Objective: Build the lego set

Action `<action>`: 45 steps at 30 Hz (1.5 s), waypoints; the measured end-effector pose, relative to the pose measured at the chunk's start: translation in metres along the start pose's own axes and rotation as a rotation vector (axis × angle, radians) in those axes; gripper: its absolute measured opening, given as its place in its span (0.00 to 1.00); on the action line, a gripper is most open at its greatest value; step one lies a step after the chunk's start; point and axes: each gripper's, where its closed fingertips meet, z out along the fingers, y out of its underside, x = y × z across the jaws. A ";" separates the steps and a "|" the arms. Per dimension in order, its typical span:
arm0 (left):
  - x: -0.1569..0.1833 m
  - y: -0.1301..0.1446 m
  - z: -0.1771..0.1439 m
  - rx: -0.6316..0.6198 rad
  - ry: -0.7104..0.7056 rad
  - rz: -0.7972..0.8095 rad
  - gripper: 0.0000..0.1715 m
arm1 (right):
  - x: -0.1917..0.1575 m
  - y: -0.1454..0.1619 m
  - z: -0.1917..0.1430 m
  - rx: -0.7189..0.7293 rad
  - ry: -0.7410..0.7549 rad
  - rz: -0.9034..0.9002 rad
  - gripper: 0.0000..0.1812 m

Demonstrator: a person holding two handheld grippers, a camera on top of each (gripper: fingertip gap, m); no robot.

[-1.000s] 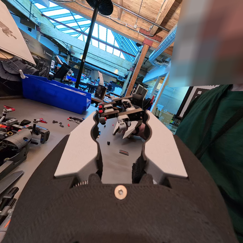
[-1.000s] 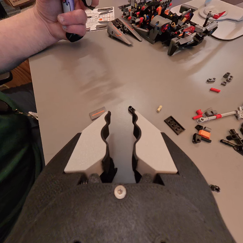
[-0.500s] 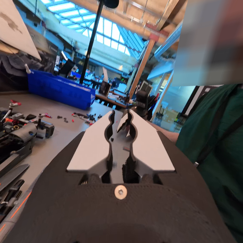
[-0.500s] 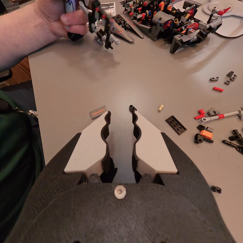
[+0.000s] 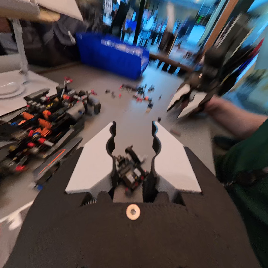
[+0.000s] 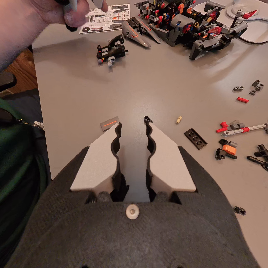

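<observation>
Presently, the scene is set out as follows.

Left gripper (image 5: 133, 123): its jaws are parted and nothing is clasped. The small black sub-assembly (image 5: 130, 171) is seen between the fingers in the blurred left wrist view, but it lies on the table below them, untouched by either pad as far as can be told.

Sub-assembly's place: in the right wrist view the same piece (image 6: 111, 50) is shown resting free on the grey table (image 6: 145, 89), just beside the dark wedge panel (image 6: 134, 36) and near the sticker sheet (image 6: 105, 18). It is judged to have been set close to the main model so that it can be joined there.

Right gripper (image 6: 133, 123): it is held spread and empty, low over a bare part of the table. A grey tile with an orange line (image 6: 110, 123) lies at its left fingertip and a small black connector (image 6: 147, 119) at its right one; neither is gripped.

Main model (image 6: 195, 24): the large, partly built vehicle is kept at the far side, well apart from the right gripper.

Loose parts: a tan pin (image 6: 178, 119), a black plate (image 6: 195, 138), a red pin (image 6: 242, 99) and an orange piece (image 6: 229, 150) are spread at the right, presumably laid out for easy picking.

Step in hand: a fresh grasp of the sub-assembly or a next part is judged likely.
</observation>
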 end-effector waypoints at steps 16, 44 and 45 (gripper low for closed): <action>-0.016 0.088 -0.005 -0.568 -0.503 0.203 0.52 | -0.004 0.001 0.001 -0.009 -0.019 -0.012 0.19; 0.021 -0.069 -0.010 0.594 0.163 -0.413 0.35 | -0.005 0.002 0.001 -0.018 -0.030 -0.012 0.20; 0.023 -0.075 -0.015 0.632 0.203 -0.416 0.35 | -0.005 0.002 0.001 -0.018 -0.031 -0.010 0.20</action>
